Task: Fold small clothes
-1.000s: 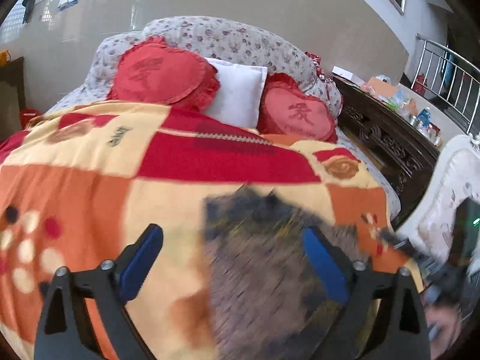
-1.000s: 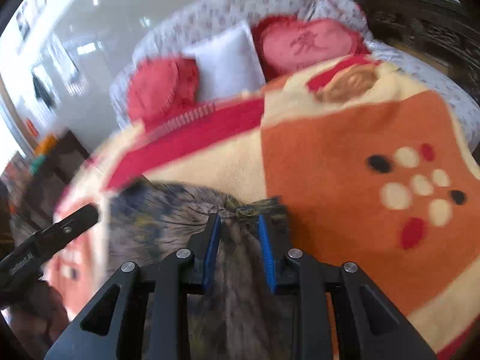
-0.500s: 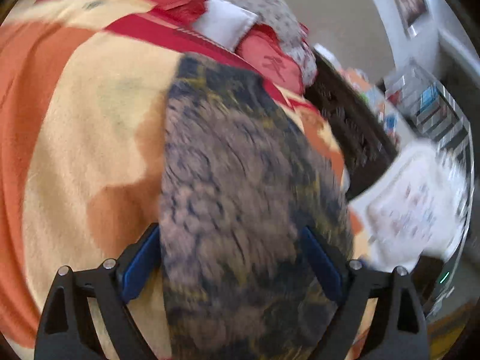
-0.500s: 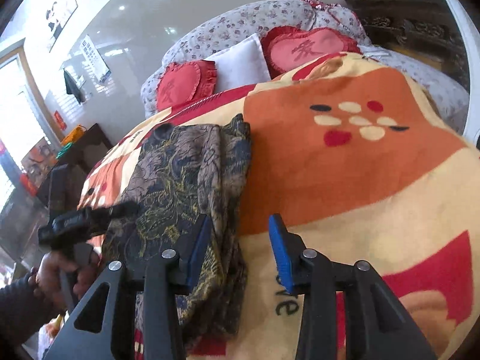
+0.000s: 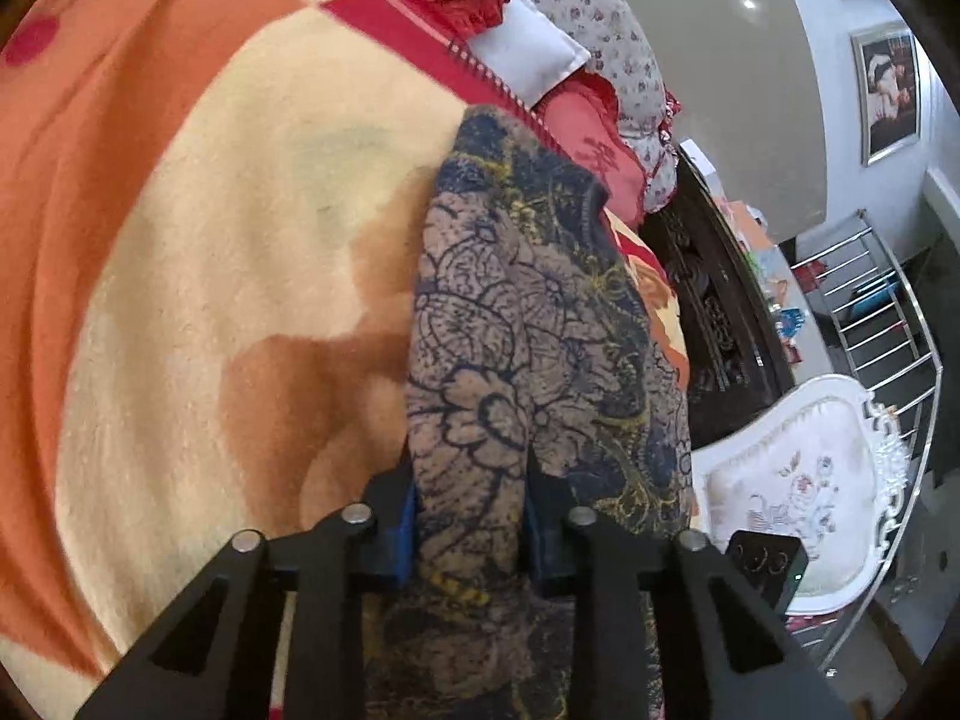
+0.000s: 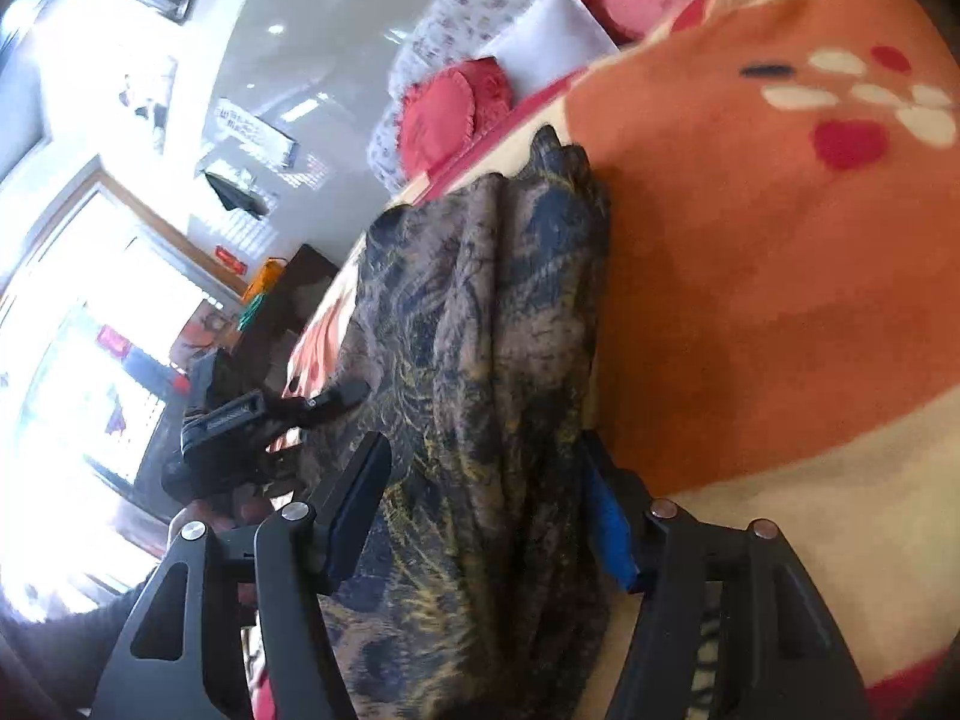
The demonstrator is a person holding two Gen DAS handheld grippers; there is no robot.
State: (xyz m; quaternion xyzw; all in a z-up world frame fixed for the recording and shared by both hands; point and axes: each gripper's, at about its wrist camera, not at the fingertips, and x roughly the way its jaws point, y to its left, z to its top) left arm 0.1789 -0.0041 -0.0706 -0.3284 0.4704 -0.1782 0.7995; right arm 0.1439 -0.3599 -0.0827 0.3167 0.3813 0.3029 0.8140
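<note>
Bed, orange-and-cream blanket (image 5: 198, 276), red cushions at the top of the frame. The patterned garment (image 5: 528, 324) lies folded into a long strip, running from your grippers up toward the cushions. Your left gripper (image 5: 468, 528) is closing, pads pinching the near end. Your right gripper (image 6: 486, 510) is opening, cloth between its jaws but not pressed. Next fold goes along that long axis.

Window glare; fisheye-warped edges; slight blur
</note>
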